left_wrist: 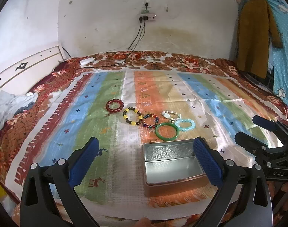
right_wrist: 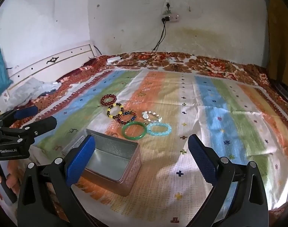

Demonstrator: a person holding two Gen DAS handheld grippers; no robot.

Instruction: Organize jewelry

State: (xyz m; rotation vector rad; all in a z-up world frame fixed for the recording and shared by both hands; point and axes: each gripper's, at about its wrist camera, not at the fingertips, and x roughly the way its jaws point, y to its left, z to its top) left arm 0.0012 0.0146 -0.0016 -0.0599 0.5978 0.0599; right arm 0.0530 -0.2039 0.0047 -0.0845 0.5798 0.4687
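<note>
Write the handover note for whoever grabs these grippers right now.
Left gripper: open, holding nothing, hovering by the tin.
Right gripper: open, holding nothing, just right of the tin.
Tin: open, nothing inside.
Six bracelets lie on the cloth beyond the tin: red, yellow-brown, multicolour, white, green bangle, light blue.
Done: nothing moved yet.
Left: put all six into the tin.

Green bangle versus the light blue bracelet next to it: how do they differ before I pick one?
The green bangle is one smooth, solid ring; the light blue bracelet is a string of round beads. The bangle is deep opaque green, the bracelet pale and translucent. The bangle lies nearer the open tin; the bracelet sits on its far side. Both lie flat on the striped cloth, untouched.
</note>
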